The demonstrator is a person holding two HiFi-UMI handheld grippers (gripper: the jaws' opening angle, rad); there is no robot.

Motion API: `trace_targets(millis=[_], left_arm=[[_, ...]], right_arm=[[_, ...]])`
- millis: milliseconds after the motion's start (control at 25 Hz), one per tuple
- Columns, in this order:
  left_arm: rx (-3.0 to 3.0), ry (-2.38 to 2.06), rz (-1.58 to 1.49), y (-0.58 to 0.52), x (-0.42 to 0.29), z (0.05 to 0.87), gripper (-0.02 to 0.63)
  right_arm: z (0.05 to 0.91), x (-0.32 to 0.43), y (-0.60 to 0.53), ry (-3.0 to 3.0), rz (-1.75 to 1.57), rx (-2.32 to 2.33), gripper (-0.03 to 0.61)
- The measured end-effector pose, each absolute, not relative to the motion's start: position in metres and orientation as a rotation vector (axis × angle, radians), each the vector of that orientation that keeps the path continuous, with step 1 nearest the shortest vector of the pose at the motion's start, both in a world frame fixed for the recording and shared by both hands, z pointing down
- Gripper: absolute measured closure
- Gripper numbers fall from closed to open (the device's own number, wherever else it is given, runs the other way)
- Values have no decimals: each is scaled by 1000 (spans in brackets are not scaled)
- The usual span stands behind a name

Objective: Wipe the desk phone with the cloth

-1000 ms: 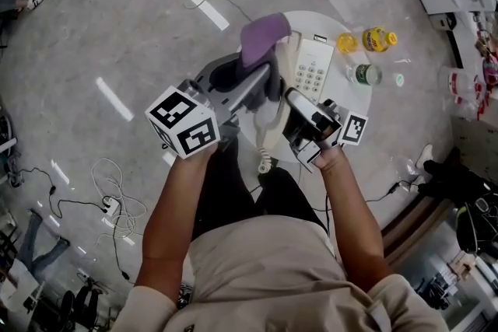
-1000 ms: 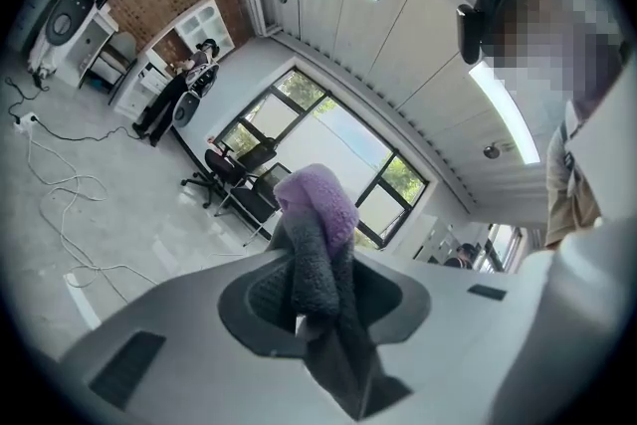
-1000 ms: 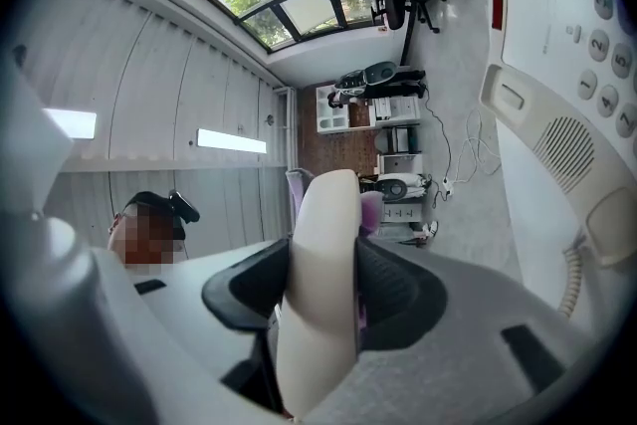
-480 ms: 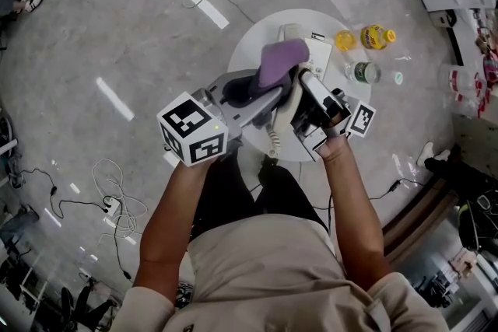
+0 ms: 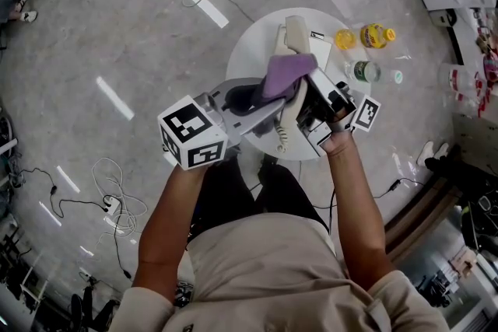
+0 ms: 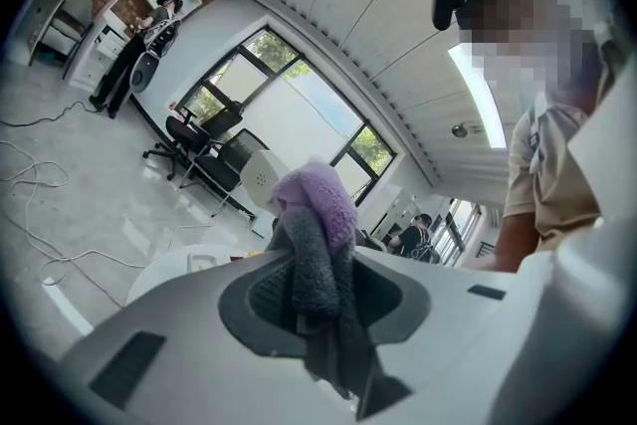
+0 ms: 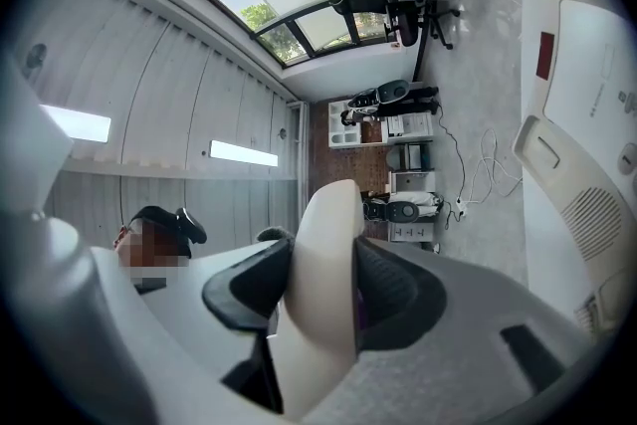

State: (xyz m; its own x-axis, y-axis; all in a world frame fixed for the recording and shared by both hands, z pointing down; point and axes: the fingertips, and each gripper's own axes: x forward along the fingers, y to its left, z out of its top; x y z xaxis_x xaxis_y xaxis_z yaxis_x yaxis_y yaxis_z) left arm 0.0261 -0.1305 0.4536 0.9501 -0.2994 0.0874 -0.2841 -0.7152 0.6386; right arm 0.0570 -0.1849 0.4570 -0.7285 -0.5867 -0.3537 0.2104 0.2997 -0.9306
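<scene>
My left gripper (image 5: 274, 94) is shut on a purple and grey cloth (image 5: 289, 72); in the left gripper view the cloth (image 6: 317, 206) bulges out from between the jaws. The cloth lies against the middle of the cream handset (image 5: 294, 33). My right gripper (image 5: 305, 99) is shut on that handset (image 7: 323, 254) and holds it up above the table. The handset's coiled cord (image 5: 282, 138) hangs down at its near end. The phone base (image 5: 320, 50) lies on the round white table (image 5: 253, 50), partly hidden behind the handset and cloth; its edge (image 7: 587, 164) shows in the right gripper view.
Two yellow bottles (image 5: 379, 36) (image 5: 346, 40) and a green-capped bottle (image 5: 366, 72) stand on the table's right side. Cables trail over the grey floor (image 5: 117, 27) around the table. Shelving and boxes stand at the right.
Both grippers have moved forward over the table. The handset has swung up from low near the front edge, and the cloth has shifted right onto it.
</scene>
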Motion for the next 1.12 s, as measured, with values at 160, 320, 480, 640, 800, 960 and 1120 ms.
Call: trace_targets(millis=[160, 320, 480, 640, 800, 960, 1120], left_arm=[[2375, -495, -109, -149, 19, 447, 515], [2380, -602, -149, -170, 6, 438, 517], [2408, -681, -153, -183, -9, 432, 517], [2406, -739, -126, -188, -22, 429, 517], [2414, -795, -62, -185, -32, 424, 517], [2448, -847, -65, -181, -43, 420, 517], [2467, -912, -28, -179, -56, 414, 517]], right_arm=[[462, 50, -173, 1898, -1537, -328, 385], [468, 44, -157, 1897, -1576, -339, 385], [470, 52, -150, 1892, -1578, -371, 385], [468, 60, -151, 1903, -1567, -401, 385], [467, 64, -152, 1934, -1547, -442, 385], [472, 67, -153, 1968, -1540, -494, 385], [479, 71, -155, 1992, -1537, -566, 385]])
